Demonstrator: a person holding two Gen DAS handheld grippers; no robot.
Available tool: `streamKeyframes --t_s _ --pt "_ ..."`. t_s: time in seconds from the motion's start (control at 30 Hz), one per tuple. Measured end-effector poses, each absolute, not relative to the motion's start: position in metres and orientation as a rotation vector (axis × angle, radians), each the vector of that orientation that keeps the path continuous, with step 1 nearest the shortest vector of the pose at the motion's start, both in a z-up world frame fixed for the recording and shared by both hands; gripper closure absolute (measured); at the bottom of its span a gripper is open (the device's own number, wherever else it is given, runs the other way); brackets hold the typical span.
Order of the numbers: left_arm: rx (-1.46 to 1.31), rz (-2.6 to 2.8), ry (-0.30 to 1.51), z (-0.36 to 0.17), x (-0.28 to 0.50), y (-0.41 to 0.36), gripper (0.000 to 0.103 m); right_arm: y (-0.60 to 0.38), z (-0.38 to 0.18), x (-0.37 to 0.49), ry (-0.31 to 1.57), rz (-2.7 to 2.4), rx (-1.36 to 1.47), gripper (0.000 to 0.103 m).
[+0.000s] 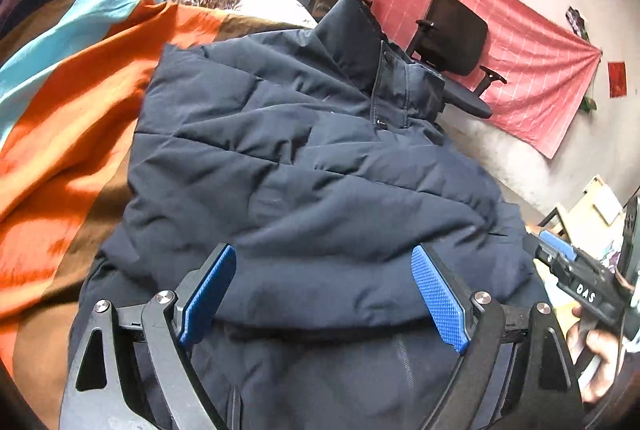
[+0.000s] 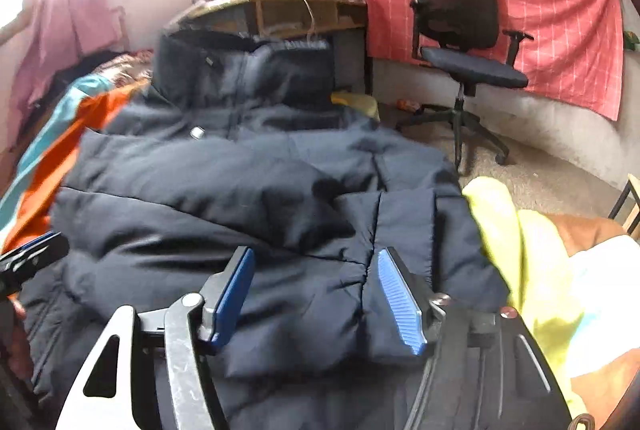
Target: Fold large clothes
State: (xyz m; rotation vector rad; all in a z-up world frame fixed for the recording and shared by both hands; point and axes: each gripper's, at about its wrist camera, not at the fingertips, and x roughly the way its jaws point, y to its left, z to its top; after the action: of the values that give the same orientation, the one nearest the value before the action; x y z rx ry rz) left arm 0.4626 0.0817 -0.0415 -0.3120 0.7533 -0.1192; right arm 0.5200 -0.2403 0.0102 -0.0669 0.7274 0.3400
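A dark navy puffer jacket (image 1: pixel 304 157) lies on the bed, folded over itself, its collar at the far end. In the left wrist view my left gripper (image 1: pixel 323 252) hovers over the near folded edge, jaws wide apart; the blue pads (image 1: pixel 208 294) do not press the fabric. In the right wrist view the same jacket (image 2: pixel 224 197) fills the middle, a sleeve cuff (image 2: pixel 404 222) lying on top. My right gripper (image 2: pixel 315 254) stands open over the near edge, padded fabric bulging between its fingers. Each gripper shows at the edge of the other's view: the right gripper (image 1: pixel 560 250), the left gripper (image 2: pixel 36 250).
An orange, teal and brown bedspread (image 1: pixel 80 117) covers the bed to the left. A yellow-green garment (image 2: pixel 528 254) lies at the right. A black office chair (image 2: pixel 464 41) stands on the floor before a red checked cloth (image 2: pixel 560 9). A cluttered desk (image 2: pixel 288 9) is behind the bed.
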Motion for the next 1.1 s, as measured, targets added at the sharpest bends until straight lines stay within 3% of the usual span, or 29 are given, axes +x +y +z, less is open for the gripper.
streamKeyframes --t_s 0.13,0.27,0.63,0.9,1.1 --pt "-0.307 -0.115 0.773 -0.018 0.447 0.081 0.017 -0.238 0.038 0.498 0.750 0.347 -0.084 0.035" --pt "-0.230 -0.146 0.806 0.007 0.431 0.079 0.017 -0.237 0.068 0.476 0.792 0.360 -0.049 0.023" --pt "-0.058 -0.158 0.898 0.034 0.421 0.103 0.017 -0.235 0.107 0.453 1.018 0.261 0.152 0.016" --pt "-0.050 -0.129 0.848 0.049 0.488 0.119 0.017 -0.222 0.099 0.493 1.047 0.295 0.158 0.016" --pt "-0.079 -0.051 0.736 0.057 0.584 0.105 0.017 -0.222 0.083 0.582 0.999 0.353 0.248 0.016"
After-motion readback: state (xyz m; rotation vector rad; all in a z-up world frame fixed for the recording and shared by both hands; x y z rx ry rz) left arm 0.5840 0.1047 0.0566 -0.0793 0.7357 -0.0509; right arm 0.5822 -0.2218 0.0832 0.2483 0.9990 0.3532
